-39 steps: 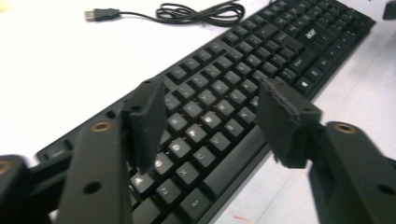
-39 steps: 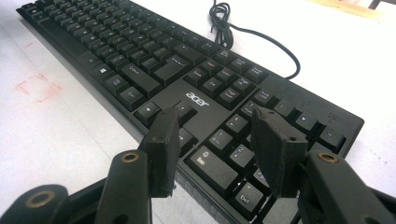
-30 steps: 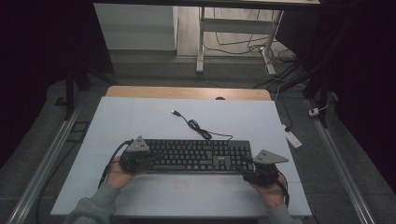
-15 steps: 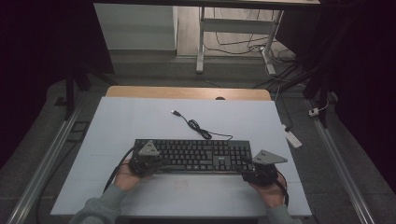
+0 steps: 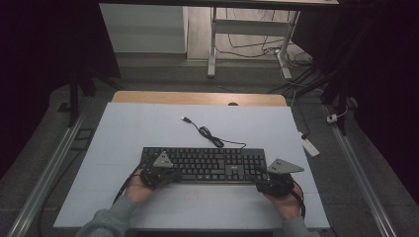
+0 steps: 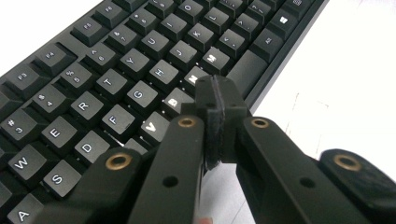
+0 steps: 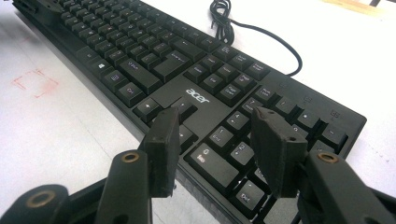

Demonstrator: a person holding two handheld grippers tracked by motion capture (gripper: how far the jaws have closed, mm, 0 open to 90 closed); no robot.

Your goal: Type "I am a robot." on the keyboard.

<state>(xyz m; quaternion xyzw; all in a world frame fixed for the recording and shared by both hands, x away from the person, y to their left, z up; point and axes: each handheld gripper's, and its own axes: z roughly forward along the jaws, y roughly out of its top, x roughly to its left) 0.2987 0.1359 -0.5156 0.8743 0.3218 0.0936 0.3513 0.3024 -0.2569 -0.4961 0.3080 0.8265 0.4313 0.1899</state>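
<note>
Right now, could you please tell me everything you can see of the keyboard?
The keyboard is black, full-size, seemingly plastic, with white legends and an Acer logo. It lies flat near the table's front edge, its cable trailing away, unplugged. The left gripper, shut, hovers near its N key; the right gripper, open, is over its numeric pad end.

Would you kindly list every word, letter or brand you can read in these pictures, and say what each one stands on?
"acer": brand on the black keyboard, above its arrow keys.
"W E R T Y", "A S D F G H J K", "V B M": letters on the keycaps in the left gripper view.
Numpad, function-key and modifier legends: too small or blurred to read.
Red marks on the table: no legible text.
</note>
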